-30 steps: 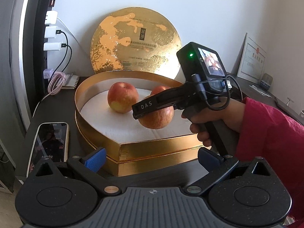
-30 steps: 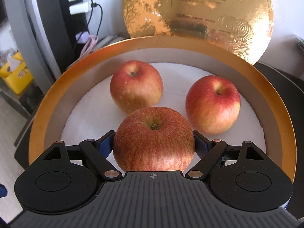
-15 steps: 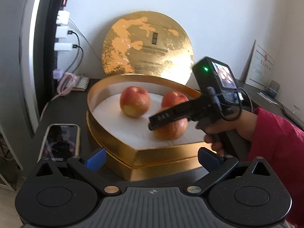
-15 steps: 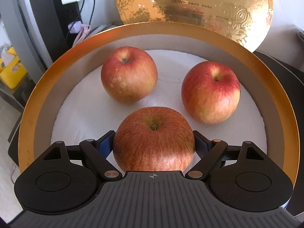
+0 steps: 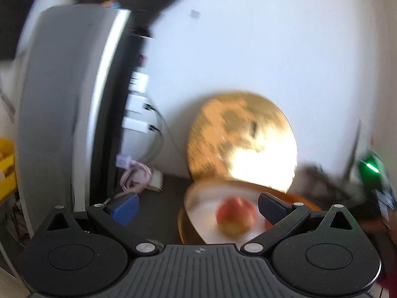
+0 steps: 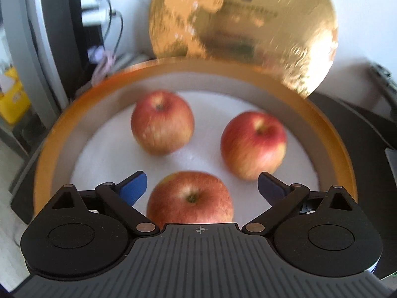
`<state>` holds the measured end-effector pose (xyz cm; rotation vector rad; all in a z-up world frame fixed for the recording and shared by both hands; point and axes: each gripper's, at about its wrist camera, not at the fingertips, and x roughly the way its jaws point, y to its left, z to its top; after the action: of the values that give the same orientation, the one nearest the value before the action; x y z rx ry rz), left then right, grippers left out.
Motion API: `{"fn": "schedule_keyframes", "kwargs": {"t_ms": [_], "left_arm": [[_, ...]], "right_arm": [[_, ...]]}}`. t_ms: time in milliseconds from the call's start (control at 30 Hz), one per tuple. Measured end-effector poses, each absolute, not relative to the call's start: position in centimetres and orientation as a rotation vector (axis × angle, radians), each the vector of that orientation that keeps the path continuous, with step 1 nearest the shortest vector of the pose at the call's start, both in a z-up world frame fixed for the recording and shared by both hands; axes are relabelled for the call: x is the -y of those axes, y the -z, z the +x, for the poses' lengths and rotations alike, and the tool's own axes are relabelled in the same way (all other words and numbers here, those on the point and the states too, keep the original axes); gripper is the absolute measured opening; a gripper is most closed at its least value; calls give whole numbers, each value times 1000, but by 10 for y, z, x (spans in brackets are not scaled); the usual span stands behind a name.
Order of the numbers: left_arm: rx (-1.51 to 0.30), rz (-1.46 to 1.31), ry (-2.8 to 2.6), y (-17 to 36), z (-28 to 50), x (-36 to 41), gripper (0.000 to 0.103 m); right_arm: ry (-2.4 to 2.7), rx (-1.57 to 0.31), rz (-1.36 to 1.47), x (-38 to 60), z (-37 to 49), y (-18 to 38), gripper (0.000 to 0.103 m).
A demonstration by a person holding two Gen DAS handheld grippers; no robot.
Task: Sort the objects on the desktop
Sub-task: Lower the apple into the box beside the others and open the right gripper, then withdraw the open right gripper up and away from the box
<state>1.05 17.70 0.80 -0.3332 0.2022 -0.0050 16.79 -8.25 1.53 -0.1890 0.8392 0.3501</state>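
Three red apples lie on the white liner of a round gold box [image 6: 49, 134]: one at the back left [image 6: 162, 121], one at the right [image 6: 253, 144], one nearest [image 6: 189, 198]. My right gripper [image 6: 201, 186] is open, its blue pads apart on either side of the nearest apple, clear of it. In the blurred left wrist view my left gripper [image 5: 197, 206] is open and holds nothing; the gold box [image 5: 183, 221] and one apple [image 5: 235, 216] show low behind it.
The box's round gold lid leans on the white wall [image 6: 243, 22] [image 5: 242, 144]. A grey monitor [image 5: 62, 114], a power strip with white chargers [image 5: 135, 109] and a pink cable [image 5: 135, 176] stand at the left. A yellow bin [image 6: 12, 94] sits beyond the desk's left edge.
My right gripper has opened and let go of the apple, which now rests in the box. My left gripper has swung up and to the left; its view is blurred.
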Motion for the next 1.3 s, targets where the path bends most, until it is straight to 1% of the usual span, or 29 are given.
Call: {"fn": "schedule_keyframes", "kwargs": {"t_ms": [67, 167, 467, 767, 900, 1067, 1167, 1300], "left_arm": [[-202, -420, -15, -1, 21, -199, 102], [-229, -502, -64, 12, 41, -225, 102], [-296, -558, 1, 42, 92, -250, 102], [-348, -542, 81, 57, 127, -254, 102], [-248, -489, 42, 40, 127, -256, 102], [-183, -494, 10, 2, 106, -249, 102], [-230, -458, -28, -19, 87, -229, 102], [-361, -354, -59, -37, 64, -187, 102]], "right_arm": [[-351, -796, -124, 95, 162, -26, 102], [-345, -756, -39, 111, 156, -36, 102], [-291, -731, 262, 160, 156, -42, 102], [-216, -680, 244, 173, 162, -48, 102], [-215, -677, 228, 170, 163, -46, 102], [-222, -665, 200, 167, 155, -47, 102], [-229, -660, 212, 169, 149, -49, 102], [-230, -647, 201, 173, 132, -58, 102]]}}
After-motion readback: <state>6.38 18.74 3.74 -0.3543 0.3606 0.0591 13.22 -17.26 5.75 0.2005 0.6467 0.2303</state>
